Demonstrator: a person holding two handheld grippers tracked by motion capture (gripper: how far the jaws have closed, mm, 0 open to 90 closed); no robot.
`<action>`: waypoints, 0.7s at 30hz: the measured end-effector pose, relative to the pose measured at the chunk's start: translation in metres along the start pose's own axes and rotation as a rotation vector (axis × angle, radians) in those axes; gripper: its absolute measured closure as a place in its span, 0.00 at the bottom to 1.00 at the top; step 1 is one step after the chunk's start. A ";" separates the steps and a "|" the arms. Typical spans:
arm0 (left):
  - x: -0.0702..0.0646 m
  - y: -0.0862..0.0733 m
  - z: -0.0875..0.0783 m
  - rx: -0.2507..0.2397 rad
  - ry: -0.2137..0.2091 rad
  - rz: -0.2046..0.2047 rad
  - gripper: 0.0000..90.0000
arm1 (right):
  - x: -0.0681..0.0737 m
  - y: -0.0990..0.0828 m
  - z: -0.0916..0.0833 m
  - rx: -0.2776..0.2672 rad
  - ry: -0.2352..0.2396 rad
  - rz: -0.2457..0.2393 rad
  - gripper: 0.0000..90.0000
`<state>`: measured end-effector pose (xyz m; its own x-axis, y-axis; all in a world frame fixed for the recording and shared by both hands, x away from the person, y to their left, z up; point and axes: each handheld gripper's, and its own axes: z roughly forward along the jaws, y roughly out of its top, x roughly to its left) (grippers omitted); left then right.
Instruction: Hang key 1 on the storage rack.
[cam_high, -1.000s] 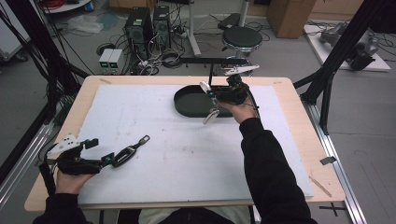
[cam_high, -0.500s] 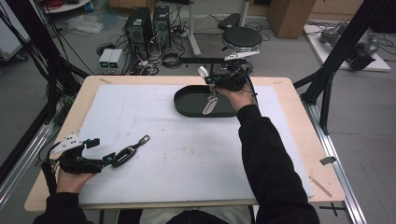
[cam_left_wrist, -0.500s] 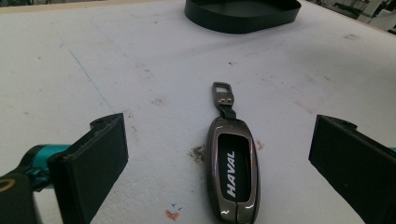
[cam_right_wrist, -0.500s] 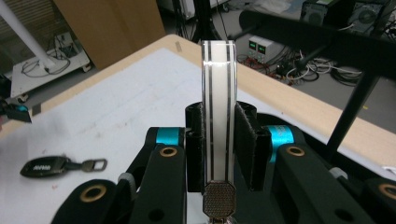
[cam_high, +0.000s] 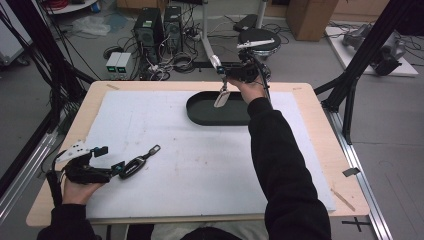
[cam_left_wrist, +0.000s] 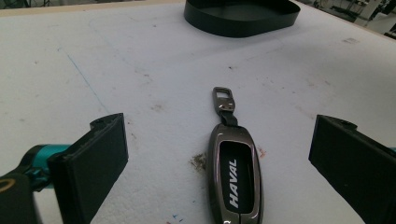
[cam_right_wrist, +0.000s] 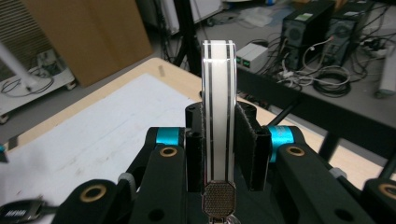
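The right gripper (cam_high: 223, 80) has its fingers clamped on a slim white-and-silver key fob (cam_right_wrist: 218, 116), raised above the black oval tray's (cam_high: 200, 107) far rim; the left gripper (cam_high: 107, 159) rests on the table (cam_high: 310, 95), fingers apart, a Haval key fob (cam_left_wrist: 236, 177) lying between them, untouched.

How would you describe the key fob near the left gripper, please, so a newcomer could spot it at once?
Start at the white mat covering the table, then look to its near left corner, where the left gripper stands with open jaws. Between them lies the key fob: a flat, dark grey case with a metal clip, marked HAVAL, unlike the white striped object held in the right gripper.
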<state>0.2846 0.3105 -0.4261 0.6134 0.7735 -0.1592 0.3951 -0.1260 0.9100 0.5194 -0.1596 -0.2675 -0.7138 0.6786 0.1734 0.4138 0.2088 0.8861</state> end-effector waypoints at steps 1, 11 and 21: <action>0.000 0.000 0.000 -0.002 0.000 0.000 0.06 | 0.000 0.001 0.000 -0.002 -0.010 0.009 0.84; 0.001 0.000 0.000 0.000 0.002 0.000 0.06 | -0.007 0.019 0.002 -0.024 -0.047 0.023 0.84; 0.001 -0.001 0.000 0.012 0.005 -0.003 0.06 | -0.009 0.041 0.016 -0.013 -0.049 -0.014 0.84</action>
<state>0.2854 0.3114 -0.4271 0.6086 0.7771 -0.1602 0.4050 -0.1306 0.9049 0.5516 -0.1457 -0.2399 -0.6909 0.7094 0.1395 0.3958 0.2097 0.8941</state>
